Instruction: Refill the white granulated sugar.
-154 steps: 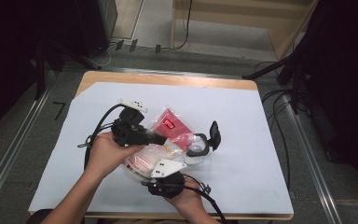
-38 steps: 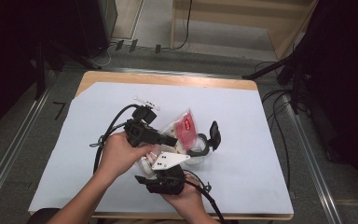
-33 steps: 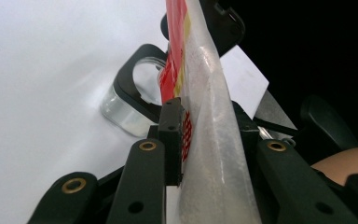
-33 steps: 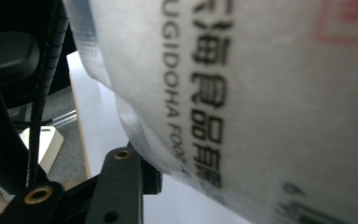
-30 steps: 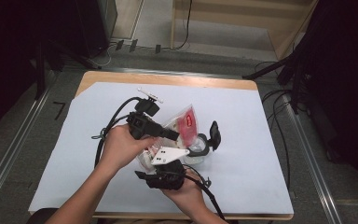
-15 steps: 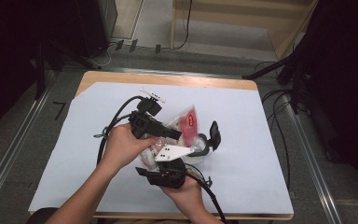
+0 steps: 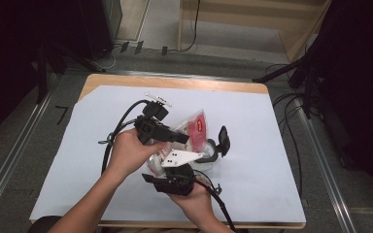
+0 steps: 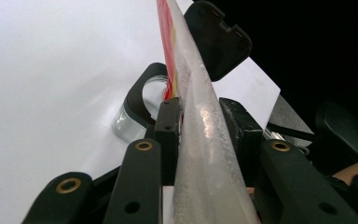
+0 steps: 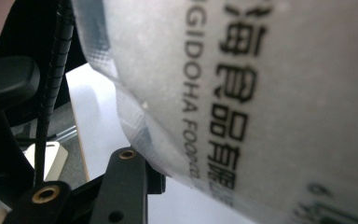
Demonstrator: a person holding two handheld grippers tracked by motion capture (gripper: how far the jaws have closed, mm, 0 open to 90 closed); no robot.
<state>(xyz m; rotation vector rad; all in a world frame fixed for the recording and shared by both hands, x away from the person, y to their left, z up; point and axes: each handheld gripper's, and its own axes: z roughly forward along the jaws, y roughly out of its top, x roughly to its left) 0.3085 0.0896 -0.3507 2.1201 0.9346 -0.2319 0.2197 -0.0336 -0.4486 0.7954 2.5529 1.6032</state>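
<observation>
A frosted plastic bag (image 7: 195, 127) with a red label is held up over the table between both grippers. My left gripper (image 7: 182, 138) reaches in from the left, and its jaws have just been closing with the bag between them. In the left gripper view the bag (image 8: 200, 149) stands edge-on and both pads of that gripper (image 8: 200, 116) press on it. My right gripper (image 7: 169, 162) holds the bag's lower part from the near side. In the right gripper view the printed bag (image 9: 261, 93) hides one jaw; the other fingertip (image 9: 135, 177) lies against its edge.
A glass jar (image 7: 210, 153) with a black rim stands on the white sheet (image 7: 272, 145) just right of the bag, its black lid (image 7: 222, 140) hinged open; the jar (image 8: 135, 116) lies beyond the jaws. Cables trail to the left. Dark floor and rails surround the table.
Since five seconds ago the bag has been raised off the sheet and tipped more upright, the left hand moving farther up the table. Over the last second both hands stayed put.
</observation>
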